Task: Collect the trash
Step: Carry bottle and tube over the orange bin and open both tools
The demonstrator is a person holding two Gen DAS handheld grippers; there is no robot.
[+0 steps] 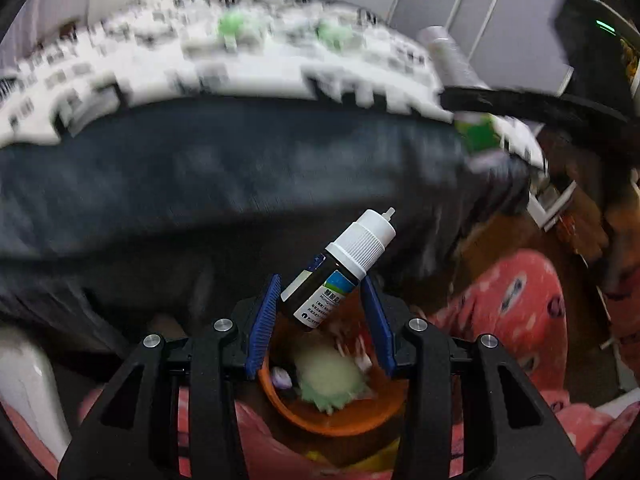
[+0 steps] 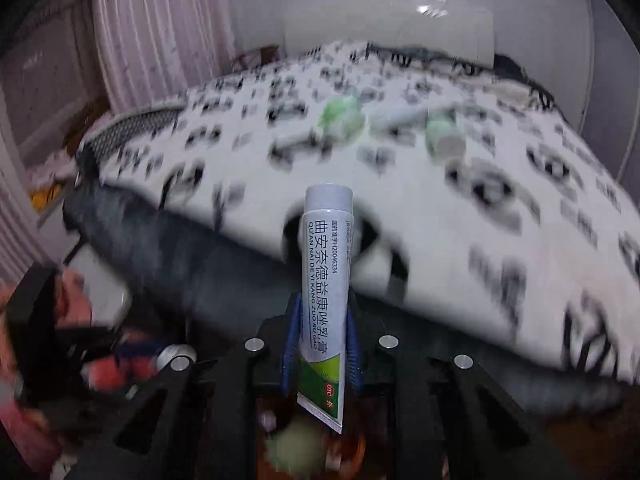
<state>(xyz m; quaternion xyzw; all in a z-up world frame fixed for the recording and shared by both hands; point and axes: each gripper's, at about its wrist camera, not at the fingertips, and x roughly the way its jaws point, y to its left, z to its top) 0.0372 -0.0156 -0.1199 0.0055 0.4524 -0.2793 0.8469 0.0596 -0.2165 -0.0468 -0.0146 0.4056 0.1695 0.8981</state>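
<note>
A: Left wrist view first: our left gripper has its blue fingers pressed against a small dark dropper bottle with a white ribbed cap. The bottle leans up and to the right, and the orange bin sits directly below it.

B: So we judge we're at the drop-off step. What's already in the bin?

A: A pale green crumpled wad and some small scraps, too blurred to name. Our next move on this side would be spreading the fingers so the bottle falls inside the rim.

B: And our right gripper?

A: It's clamped on a white ointment tube, which stands nearly upright, cap end away from us, crimped end hanging just below the fingers. We see the bin's dark interior and the green wad under it too, so both items hover over the same spot.

B: We'd release one at a time, we think. Both grippers point forward toward the bed, tilted slightly down.

A: More green objects lie on the patterned cover, well apart from us; likely next pickups.
</note>
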